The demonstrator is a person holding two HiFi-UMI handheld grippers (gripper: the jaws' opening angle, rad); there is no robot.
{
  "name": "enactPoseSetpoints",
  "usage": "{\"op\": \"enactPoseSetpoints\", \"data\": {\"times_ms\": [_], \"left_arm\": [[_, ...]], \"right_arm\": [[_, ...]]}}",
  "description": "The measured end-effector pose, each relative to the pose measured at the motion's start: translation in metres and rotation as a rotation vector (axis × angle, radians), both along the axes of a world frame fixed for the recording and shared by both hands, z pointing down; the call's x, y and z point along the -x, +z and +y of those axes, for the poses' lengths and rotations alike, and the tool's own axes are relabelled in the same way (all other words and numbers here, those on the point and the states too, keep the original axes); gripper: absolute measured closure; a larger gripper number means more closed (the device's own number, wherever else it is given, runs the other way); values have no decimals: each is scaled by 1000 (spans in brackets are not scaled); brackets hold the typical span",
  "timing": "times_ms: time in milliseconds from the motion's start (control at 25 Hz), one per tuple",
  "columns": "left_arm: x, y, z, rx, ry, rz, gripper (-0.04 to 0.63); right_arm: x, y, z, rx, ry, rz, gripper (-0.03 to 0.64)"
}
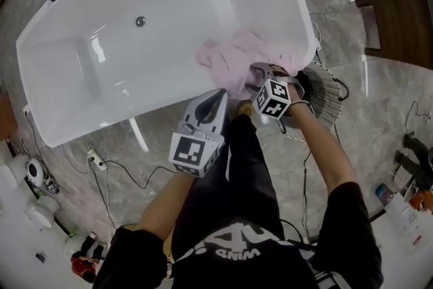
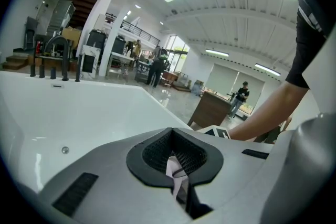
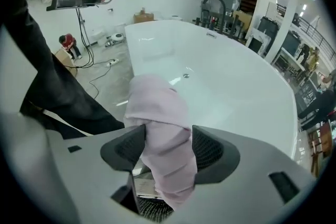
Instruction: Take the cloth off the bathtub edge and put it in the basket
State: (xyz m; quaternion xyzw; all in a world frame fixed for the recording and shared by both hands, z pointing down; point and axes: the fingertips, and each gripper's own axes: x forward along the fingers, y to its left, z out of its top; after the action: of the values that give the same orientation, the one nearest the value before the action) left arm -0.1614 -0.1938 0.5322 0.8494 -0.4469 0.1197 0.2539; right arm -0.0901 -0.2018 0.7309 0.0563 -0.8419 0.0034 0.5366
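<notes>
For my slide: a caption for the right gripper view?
Right tool grips the pink cloth, white bathtub behind.

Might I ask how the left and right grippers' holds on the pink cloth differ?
The right gripper holds its jaws apart round a thick bunch of the pink cloth; the left gripper has them almost together on what looks like a thin sliver. The right gripper is beside the wire basket; the left gripper, further off. Both grip the same cloth.

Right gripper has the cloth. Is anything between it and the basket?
Nothing visible does. The cloth hangs in the shut jaws of the right gripper at the bathtub rim. The basket stands on the floor just beside and below. The left gripper also pinches a bit of cloth.
</notes>
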Motion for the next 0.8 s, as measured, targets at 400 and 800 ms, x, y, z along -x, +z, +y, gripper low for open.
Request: {"op": "enactPoseSetpoints", "data": {"times_ms": [400,800], "left_arm": [[5,9,-1,24,-7,9,583],[8,9,0,32,-9,13,583]], "right_arm": [[5,10,1,28,-49,-7,371],[1,15,8,-17,-189,75,367]]}}
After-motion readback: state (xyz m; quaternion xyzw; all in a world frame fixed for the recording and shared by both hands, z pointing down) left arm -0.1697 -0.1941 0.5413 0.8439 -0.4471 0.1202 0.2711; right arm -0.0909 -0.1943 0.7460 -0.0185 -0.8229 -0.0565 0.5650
